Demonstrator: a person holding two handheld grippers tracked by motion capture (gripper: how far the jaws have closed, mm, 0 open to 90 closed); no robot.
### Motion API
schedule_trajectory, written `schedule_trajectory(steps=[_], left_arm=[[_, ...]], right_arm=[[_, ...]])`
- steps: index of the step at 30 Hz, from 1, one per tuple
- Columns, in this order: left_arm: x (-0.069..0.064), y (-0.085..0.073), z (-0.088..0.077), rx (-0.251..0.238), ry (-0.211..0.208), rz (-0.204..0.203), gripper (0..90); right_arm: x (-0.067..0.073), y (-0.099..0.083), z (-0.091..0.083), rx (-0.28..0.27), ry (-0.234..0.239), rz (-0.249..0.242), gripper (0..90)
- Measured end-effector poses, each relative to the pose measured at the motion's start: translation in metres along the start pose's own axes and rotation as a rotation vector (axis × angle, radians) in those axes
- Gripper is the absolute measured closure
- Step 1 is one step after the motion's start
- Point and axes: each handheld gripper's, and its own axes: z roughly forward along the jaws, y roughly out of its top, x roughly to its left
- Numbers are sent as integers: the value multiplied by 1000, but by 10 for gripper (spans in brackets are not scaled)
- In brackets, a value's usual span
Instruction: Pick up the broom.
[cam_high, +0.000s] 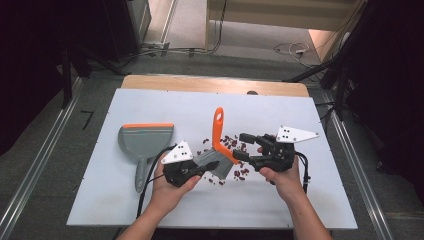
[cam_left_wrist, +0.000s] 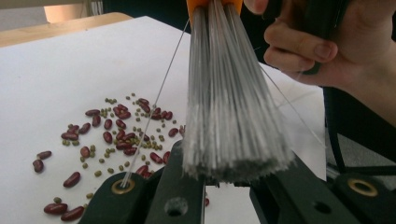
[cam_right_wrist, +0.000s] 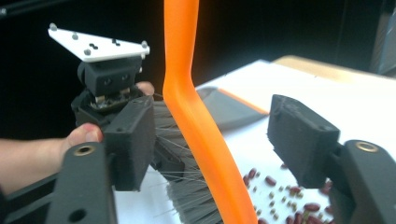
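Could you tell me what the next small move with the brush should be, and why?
Probably close the right hand-held gripper on the orange handle. Its jaws stand open on either side of the handle without touching it, while the left hand-held gripper is shut on the grey bristles, a poor hold for sweeping. The beans still lie scattered on the table, and the dustpan waits to the left.

Both hands low over the table, grippers angled toward each other.

Left gripper (cam_high: 200, 169) sits in the left hand (cam_high: 172, 187), forearm entering from the bottom edge, jaws pointing right and clamped tight on brush bristles (cam_left_wrist: 231, 116). Right gripper (cam_high: 243, 146) sits in the right hand (cam_high: 282, 175), jaws pointing left and standing apart, one on each side of the orange brush handle (cam_right_wrist: 196, 126), pads not pressing on it. Cables trail back along both wrists.
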Motion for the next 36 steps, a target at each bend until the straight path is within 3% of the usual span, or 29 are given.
schedule_trajectory(steps=[5, 11, 13, 20, 23, 30, 36], left_arm=[[1, -1, 6, 20, -34, 5, 863], [-6, -2, 11, 37, -92, 25, 863], [-6, -1, 12, 27, -106, 13, 863], [-4, -2, 17, 31, -150, 10, 863], [-2, -2, 16, 30, -192, -10, 863], [-1, -1, 16, 47, -241, -3, 863], [-1, -1, 14, 41, -282, -17, 863]], right_arm=[[2, -2, 14, 103, 52, -47, 324], [3, -5, 25, 136, 108, -26, 449], [3, -5, 27, 151, 135, -21, 516], [-4, -4, 23, 189, 190, 4, 581], [-3, -5, 22, 183, 201, 9, 595], [-2, -9, 20, 168, 216, 30, 613], [-4, -10, 18, 155, 264, 50, 635]])
